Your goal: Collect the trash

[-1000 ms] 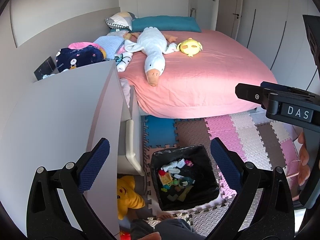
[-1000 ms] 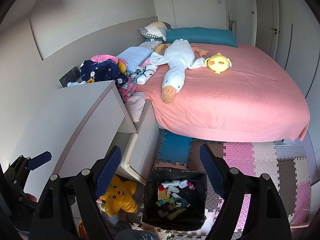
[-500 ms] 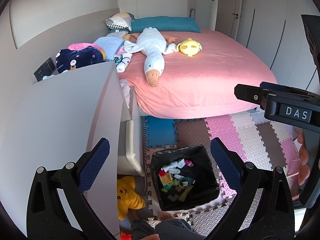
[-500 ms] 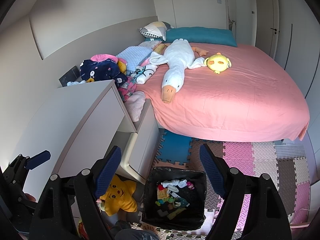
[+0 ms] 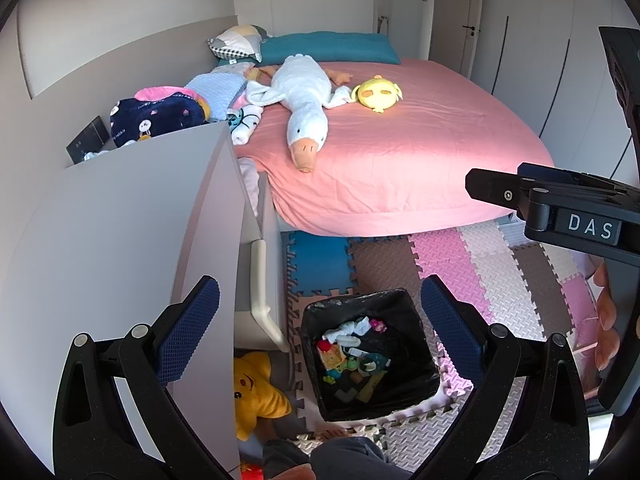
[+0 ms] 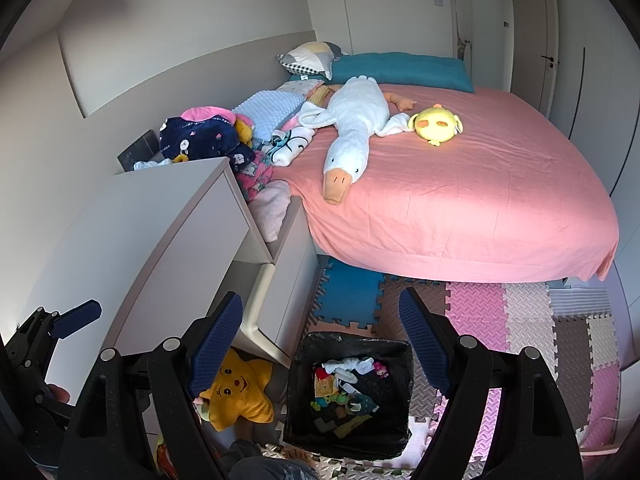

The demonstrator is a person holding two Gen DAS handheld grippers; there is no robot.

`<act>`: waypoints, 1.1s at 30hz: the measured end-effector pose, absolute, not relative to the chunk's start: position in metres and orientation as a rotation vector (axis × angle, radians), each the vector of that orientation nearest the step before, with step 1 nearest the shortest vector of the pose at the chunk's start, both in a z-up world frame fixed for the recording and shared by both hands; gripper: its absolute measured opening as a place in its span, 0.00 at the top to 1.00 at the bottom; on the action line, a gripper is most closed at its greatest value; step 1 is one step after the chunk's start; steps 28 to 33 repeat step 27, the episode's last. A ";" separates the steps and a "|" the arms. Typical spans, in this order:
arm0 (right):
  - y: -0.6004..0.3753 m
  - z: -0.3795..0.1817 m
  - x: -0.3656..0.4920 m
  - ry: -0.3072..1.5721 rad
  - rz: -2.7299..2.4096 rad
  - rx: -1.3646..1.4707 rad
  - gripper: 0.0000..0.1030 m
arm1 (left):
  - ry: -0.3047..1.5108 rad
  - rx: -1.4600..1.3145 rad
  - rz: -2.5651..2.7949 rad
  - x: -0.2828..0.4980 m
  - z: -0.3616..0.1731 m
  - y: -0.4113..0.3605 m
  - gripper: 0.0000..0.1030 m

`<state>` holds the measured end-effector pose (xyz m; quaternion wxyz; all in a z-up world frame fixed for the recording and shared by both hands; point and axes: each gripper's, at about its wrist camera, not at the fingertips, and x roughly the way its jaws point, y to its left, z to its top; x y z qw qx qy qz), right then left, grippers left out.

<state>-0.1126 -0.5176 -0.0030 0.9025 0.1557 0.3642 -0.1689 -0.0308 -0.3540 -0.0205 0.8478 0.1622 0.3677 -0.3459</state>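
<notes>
A square bin lined with a black bag [image 5: 370,354] [image 6: 350,396] stands on the foam floor mat, with crumpled white tissue [image 5: 347,328] [image 6: 348,365] and several small coloured scraps inside. My left gripper [image 5: 320,324] hangs open high above the bin, nothing between its blue pads. My right gripper [image 6: 322,344] is also open and empty, above the bin's near left side. In the left wrist view the right gripper's black body shows at the right edge with a hand on it. In the right wrist view one left fingertip [image 6: 78,318] shows at lower left.
A grey nightstand [image 6: 160,240] with an open drawer [image 6: 276,300] stands left of the bin. A yellow star plush [image 6: 236,394] lies under it. The pink bed [image 6: 460,200] carries a white goose plush [image 6: 352,136] and a yellow chick plush [image 6: 436,124]. Coloured foam tiles [image 6: 520,320] cover the floor.
</notes>
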 end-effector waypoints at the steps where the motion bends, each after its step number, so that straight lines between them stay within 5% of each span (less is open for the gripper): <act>1: -0.517 -0.003 -0.113 0.753 -0.349 0.322 0.22 | 0.775 0.342 -0.730 -0.030 -0.020 -0.354 0.06; 33: -0.514 -0.007 -0.119 0.756 -0.354 0.323 0.22 | 0.775 0.342 -0.752 -0.036 -0.022 -0.359 0.06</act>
